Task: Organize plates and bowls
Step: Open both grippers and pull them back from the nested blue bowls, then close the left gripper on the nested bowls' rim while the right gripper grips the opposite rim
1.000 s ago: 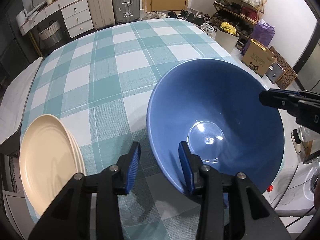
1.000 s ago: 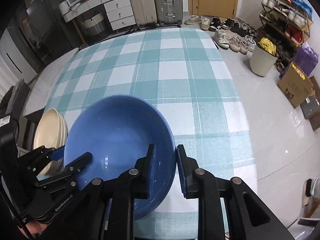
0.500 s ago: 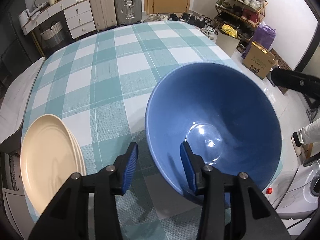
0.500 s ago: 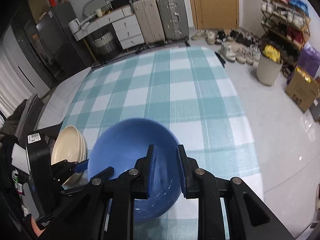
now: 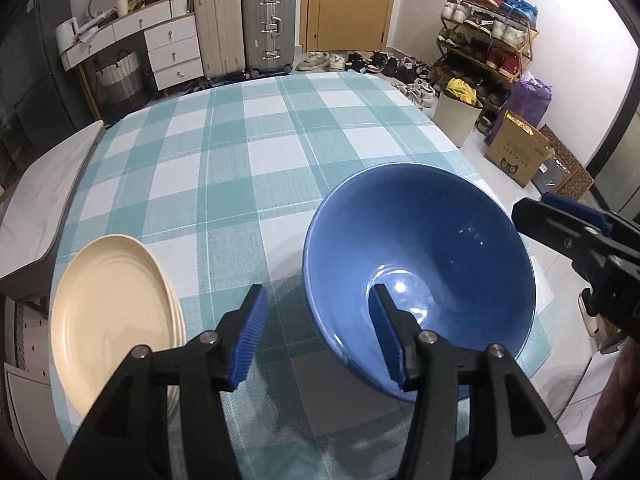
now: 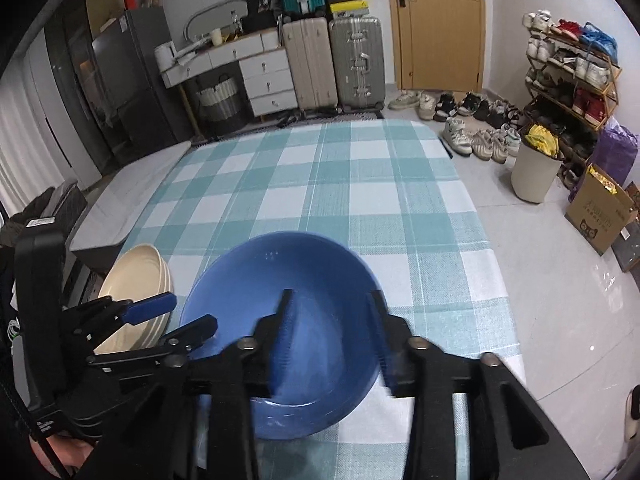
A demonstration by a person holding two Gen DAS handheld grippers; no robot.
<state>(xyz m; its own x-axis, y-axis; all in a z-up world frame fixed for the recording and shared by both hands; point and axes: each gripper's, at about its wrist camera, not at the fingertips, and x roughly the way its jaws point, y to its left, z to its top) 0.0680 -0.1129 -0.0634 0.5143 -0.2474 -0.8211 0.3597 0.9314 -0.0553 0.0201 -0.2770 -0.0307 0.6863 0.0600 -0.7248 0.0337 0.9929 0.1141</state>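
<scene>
A big blue bowl (image 5: 432, 240) (image 6: 256, 288) rests on the teal-checked table (image 5: 240, 160), with a stack of cream plates (image 5: 112, 316) (image 6: 136, 276) at its left. My left gripper (image 5: 318, 336) (image 6: 192, 312) straddles the bowl's left rim, one finger inside and one outside; its jaws are opening and the pads do not press on the rim. My right gripper (image 6: 332, 336) (image 5: 536, 208) hovers over the bowl's right rim. Its jaws are opening too, blurred, clear of the bowl.
The checked cloth (image 6: 360, 180) stretches far beyond the bowl. A grey side surface (image 5: 44, 192) adjoins the table's left edge. Suitcases (image 6: 332, 64), white drawers (image 5: 172, 52), a shoe rack (image 5: 488, 36), a bin (image 6: 536, 172) and a cardboard box (image 5: 516, 152) stand around.
The right gripper's jaws, pinched on the bowl's right rim a second ago, have sprung apart, and it has drawn back and up. The left jaws have widened and lifted slightly.
</scene>
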